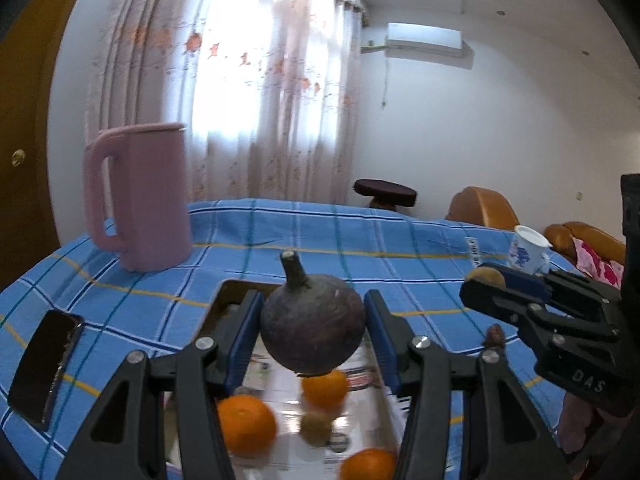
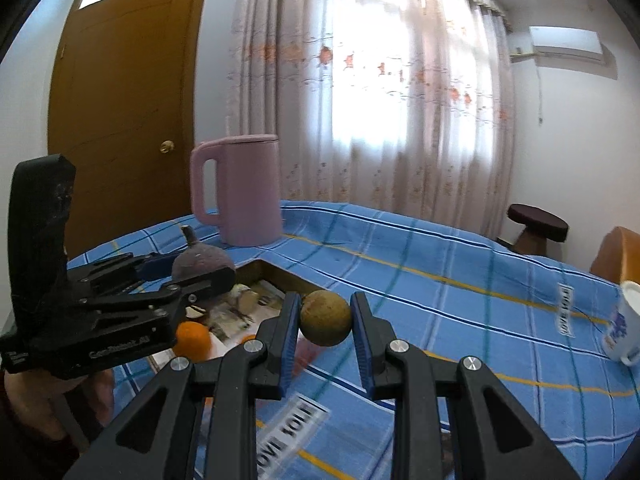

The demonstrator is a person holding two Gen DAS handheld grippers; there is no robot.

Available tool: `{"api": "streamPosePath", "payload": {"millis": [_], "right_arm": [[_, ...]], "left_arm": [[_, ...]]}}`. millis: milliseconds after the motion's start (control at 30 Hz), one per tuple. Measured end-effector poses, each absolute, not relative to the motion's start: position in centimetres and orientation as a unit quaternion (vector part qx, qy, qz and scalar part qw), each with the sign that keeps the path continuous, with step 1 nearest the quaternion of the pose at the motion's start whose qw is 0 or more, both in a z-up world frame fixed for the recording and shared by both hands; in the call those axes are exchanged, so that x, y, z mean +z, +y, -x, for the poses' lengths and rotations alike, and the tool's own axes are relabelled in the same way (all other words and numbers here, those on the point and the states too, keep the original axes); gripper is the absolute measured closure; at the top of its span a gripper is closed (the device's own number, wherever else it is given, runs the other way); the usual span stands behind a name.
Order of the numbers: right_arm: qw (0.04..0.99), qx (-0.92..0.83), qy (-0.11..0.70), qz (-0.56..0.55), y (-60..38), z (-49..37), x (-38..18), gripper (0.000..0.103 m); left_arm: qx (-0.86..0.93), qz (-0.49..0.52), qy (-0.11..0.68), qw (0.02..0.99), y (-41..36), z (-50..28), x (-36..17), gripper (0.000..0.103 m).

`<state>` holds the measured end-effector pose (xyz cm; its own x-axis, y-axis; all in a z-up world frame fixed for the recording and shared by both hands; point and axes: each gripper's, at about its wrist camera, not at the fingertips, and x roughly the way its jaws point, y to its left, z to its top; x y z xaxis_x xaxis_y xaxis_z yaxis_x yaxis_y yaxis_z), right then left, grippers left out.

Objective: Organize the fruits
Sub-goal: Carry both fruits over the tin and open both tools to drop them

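The left gripper (image 1: 314,334) pinched a dark purple round mangosteen (image 1: 313,326), the right gripper (image 2: 325,330) pinched a small brown round fruit (image 2: 325,317); 3 oranges (image 1: 246,424) remained in the tray (image 1: 224,292)

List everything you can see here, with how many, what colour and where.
mangosteen: one, dark purple, held over tray
small round fruit: one, brownish, held above cloth
oranges: three, orange, in tray
tray: one, brown, on table
tablecloth: one, blue plaid
jug: one, pink, far left
phone: one, black, left edge
cup: one, white-blue, right
stool: one, dark, behind
left tongs: black-blue, gripping mangosteen
right tongs: black-blue, gripping small fruit
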<state>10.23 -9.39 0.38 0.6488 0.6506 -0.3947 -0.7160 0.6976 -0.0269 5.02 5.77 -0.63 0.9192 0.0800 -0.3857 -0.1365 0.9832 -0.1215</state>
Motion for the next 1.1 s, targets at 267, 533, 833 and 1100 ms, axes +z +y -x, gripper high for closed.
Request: {"api": "streamPosePath", "payload": {"millis": [267, 533, 833, 1100], "right_arm": [[0.88, 0.413, 0.207, 0.11, -4.8, -9.9, -1.4, 0.076], [0.858, 0.433, 0.237, 0.142, -1.7, -9.1, -3.9, 0.075], [0.838, 0.442, 0.285, 0.15, -0.3, -9.9, -5.4, 0.073], [0.867, 0.41, 0.262, 0.111, -5.7, -10.3, -3.6, 0.059]], "left_arm": [[0.081, 0.087, 0.218, 0.969, 8.6, -5.1, -1.8, 0.049], [0.094, 0.092, 0.24, 0.962, 10.1, -5.2, -3.2, 0.049], [0.107, 0.097, 0.248, 0.958, 10.8, -5.1, -3.6, 0.046], [0.088, 0.093, 0.212, 0.969, 8.3, -4.2, -1.5, 0.023]]}}
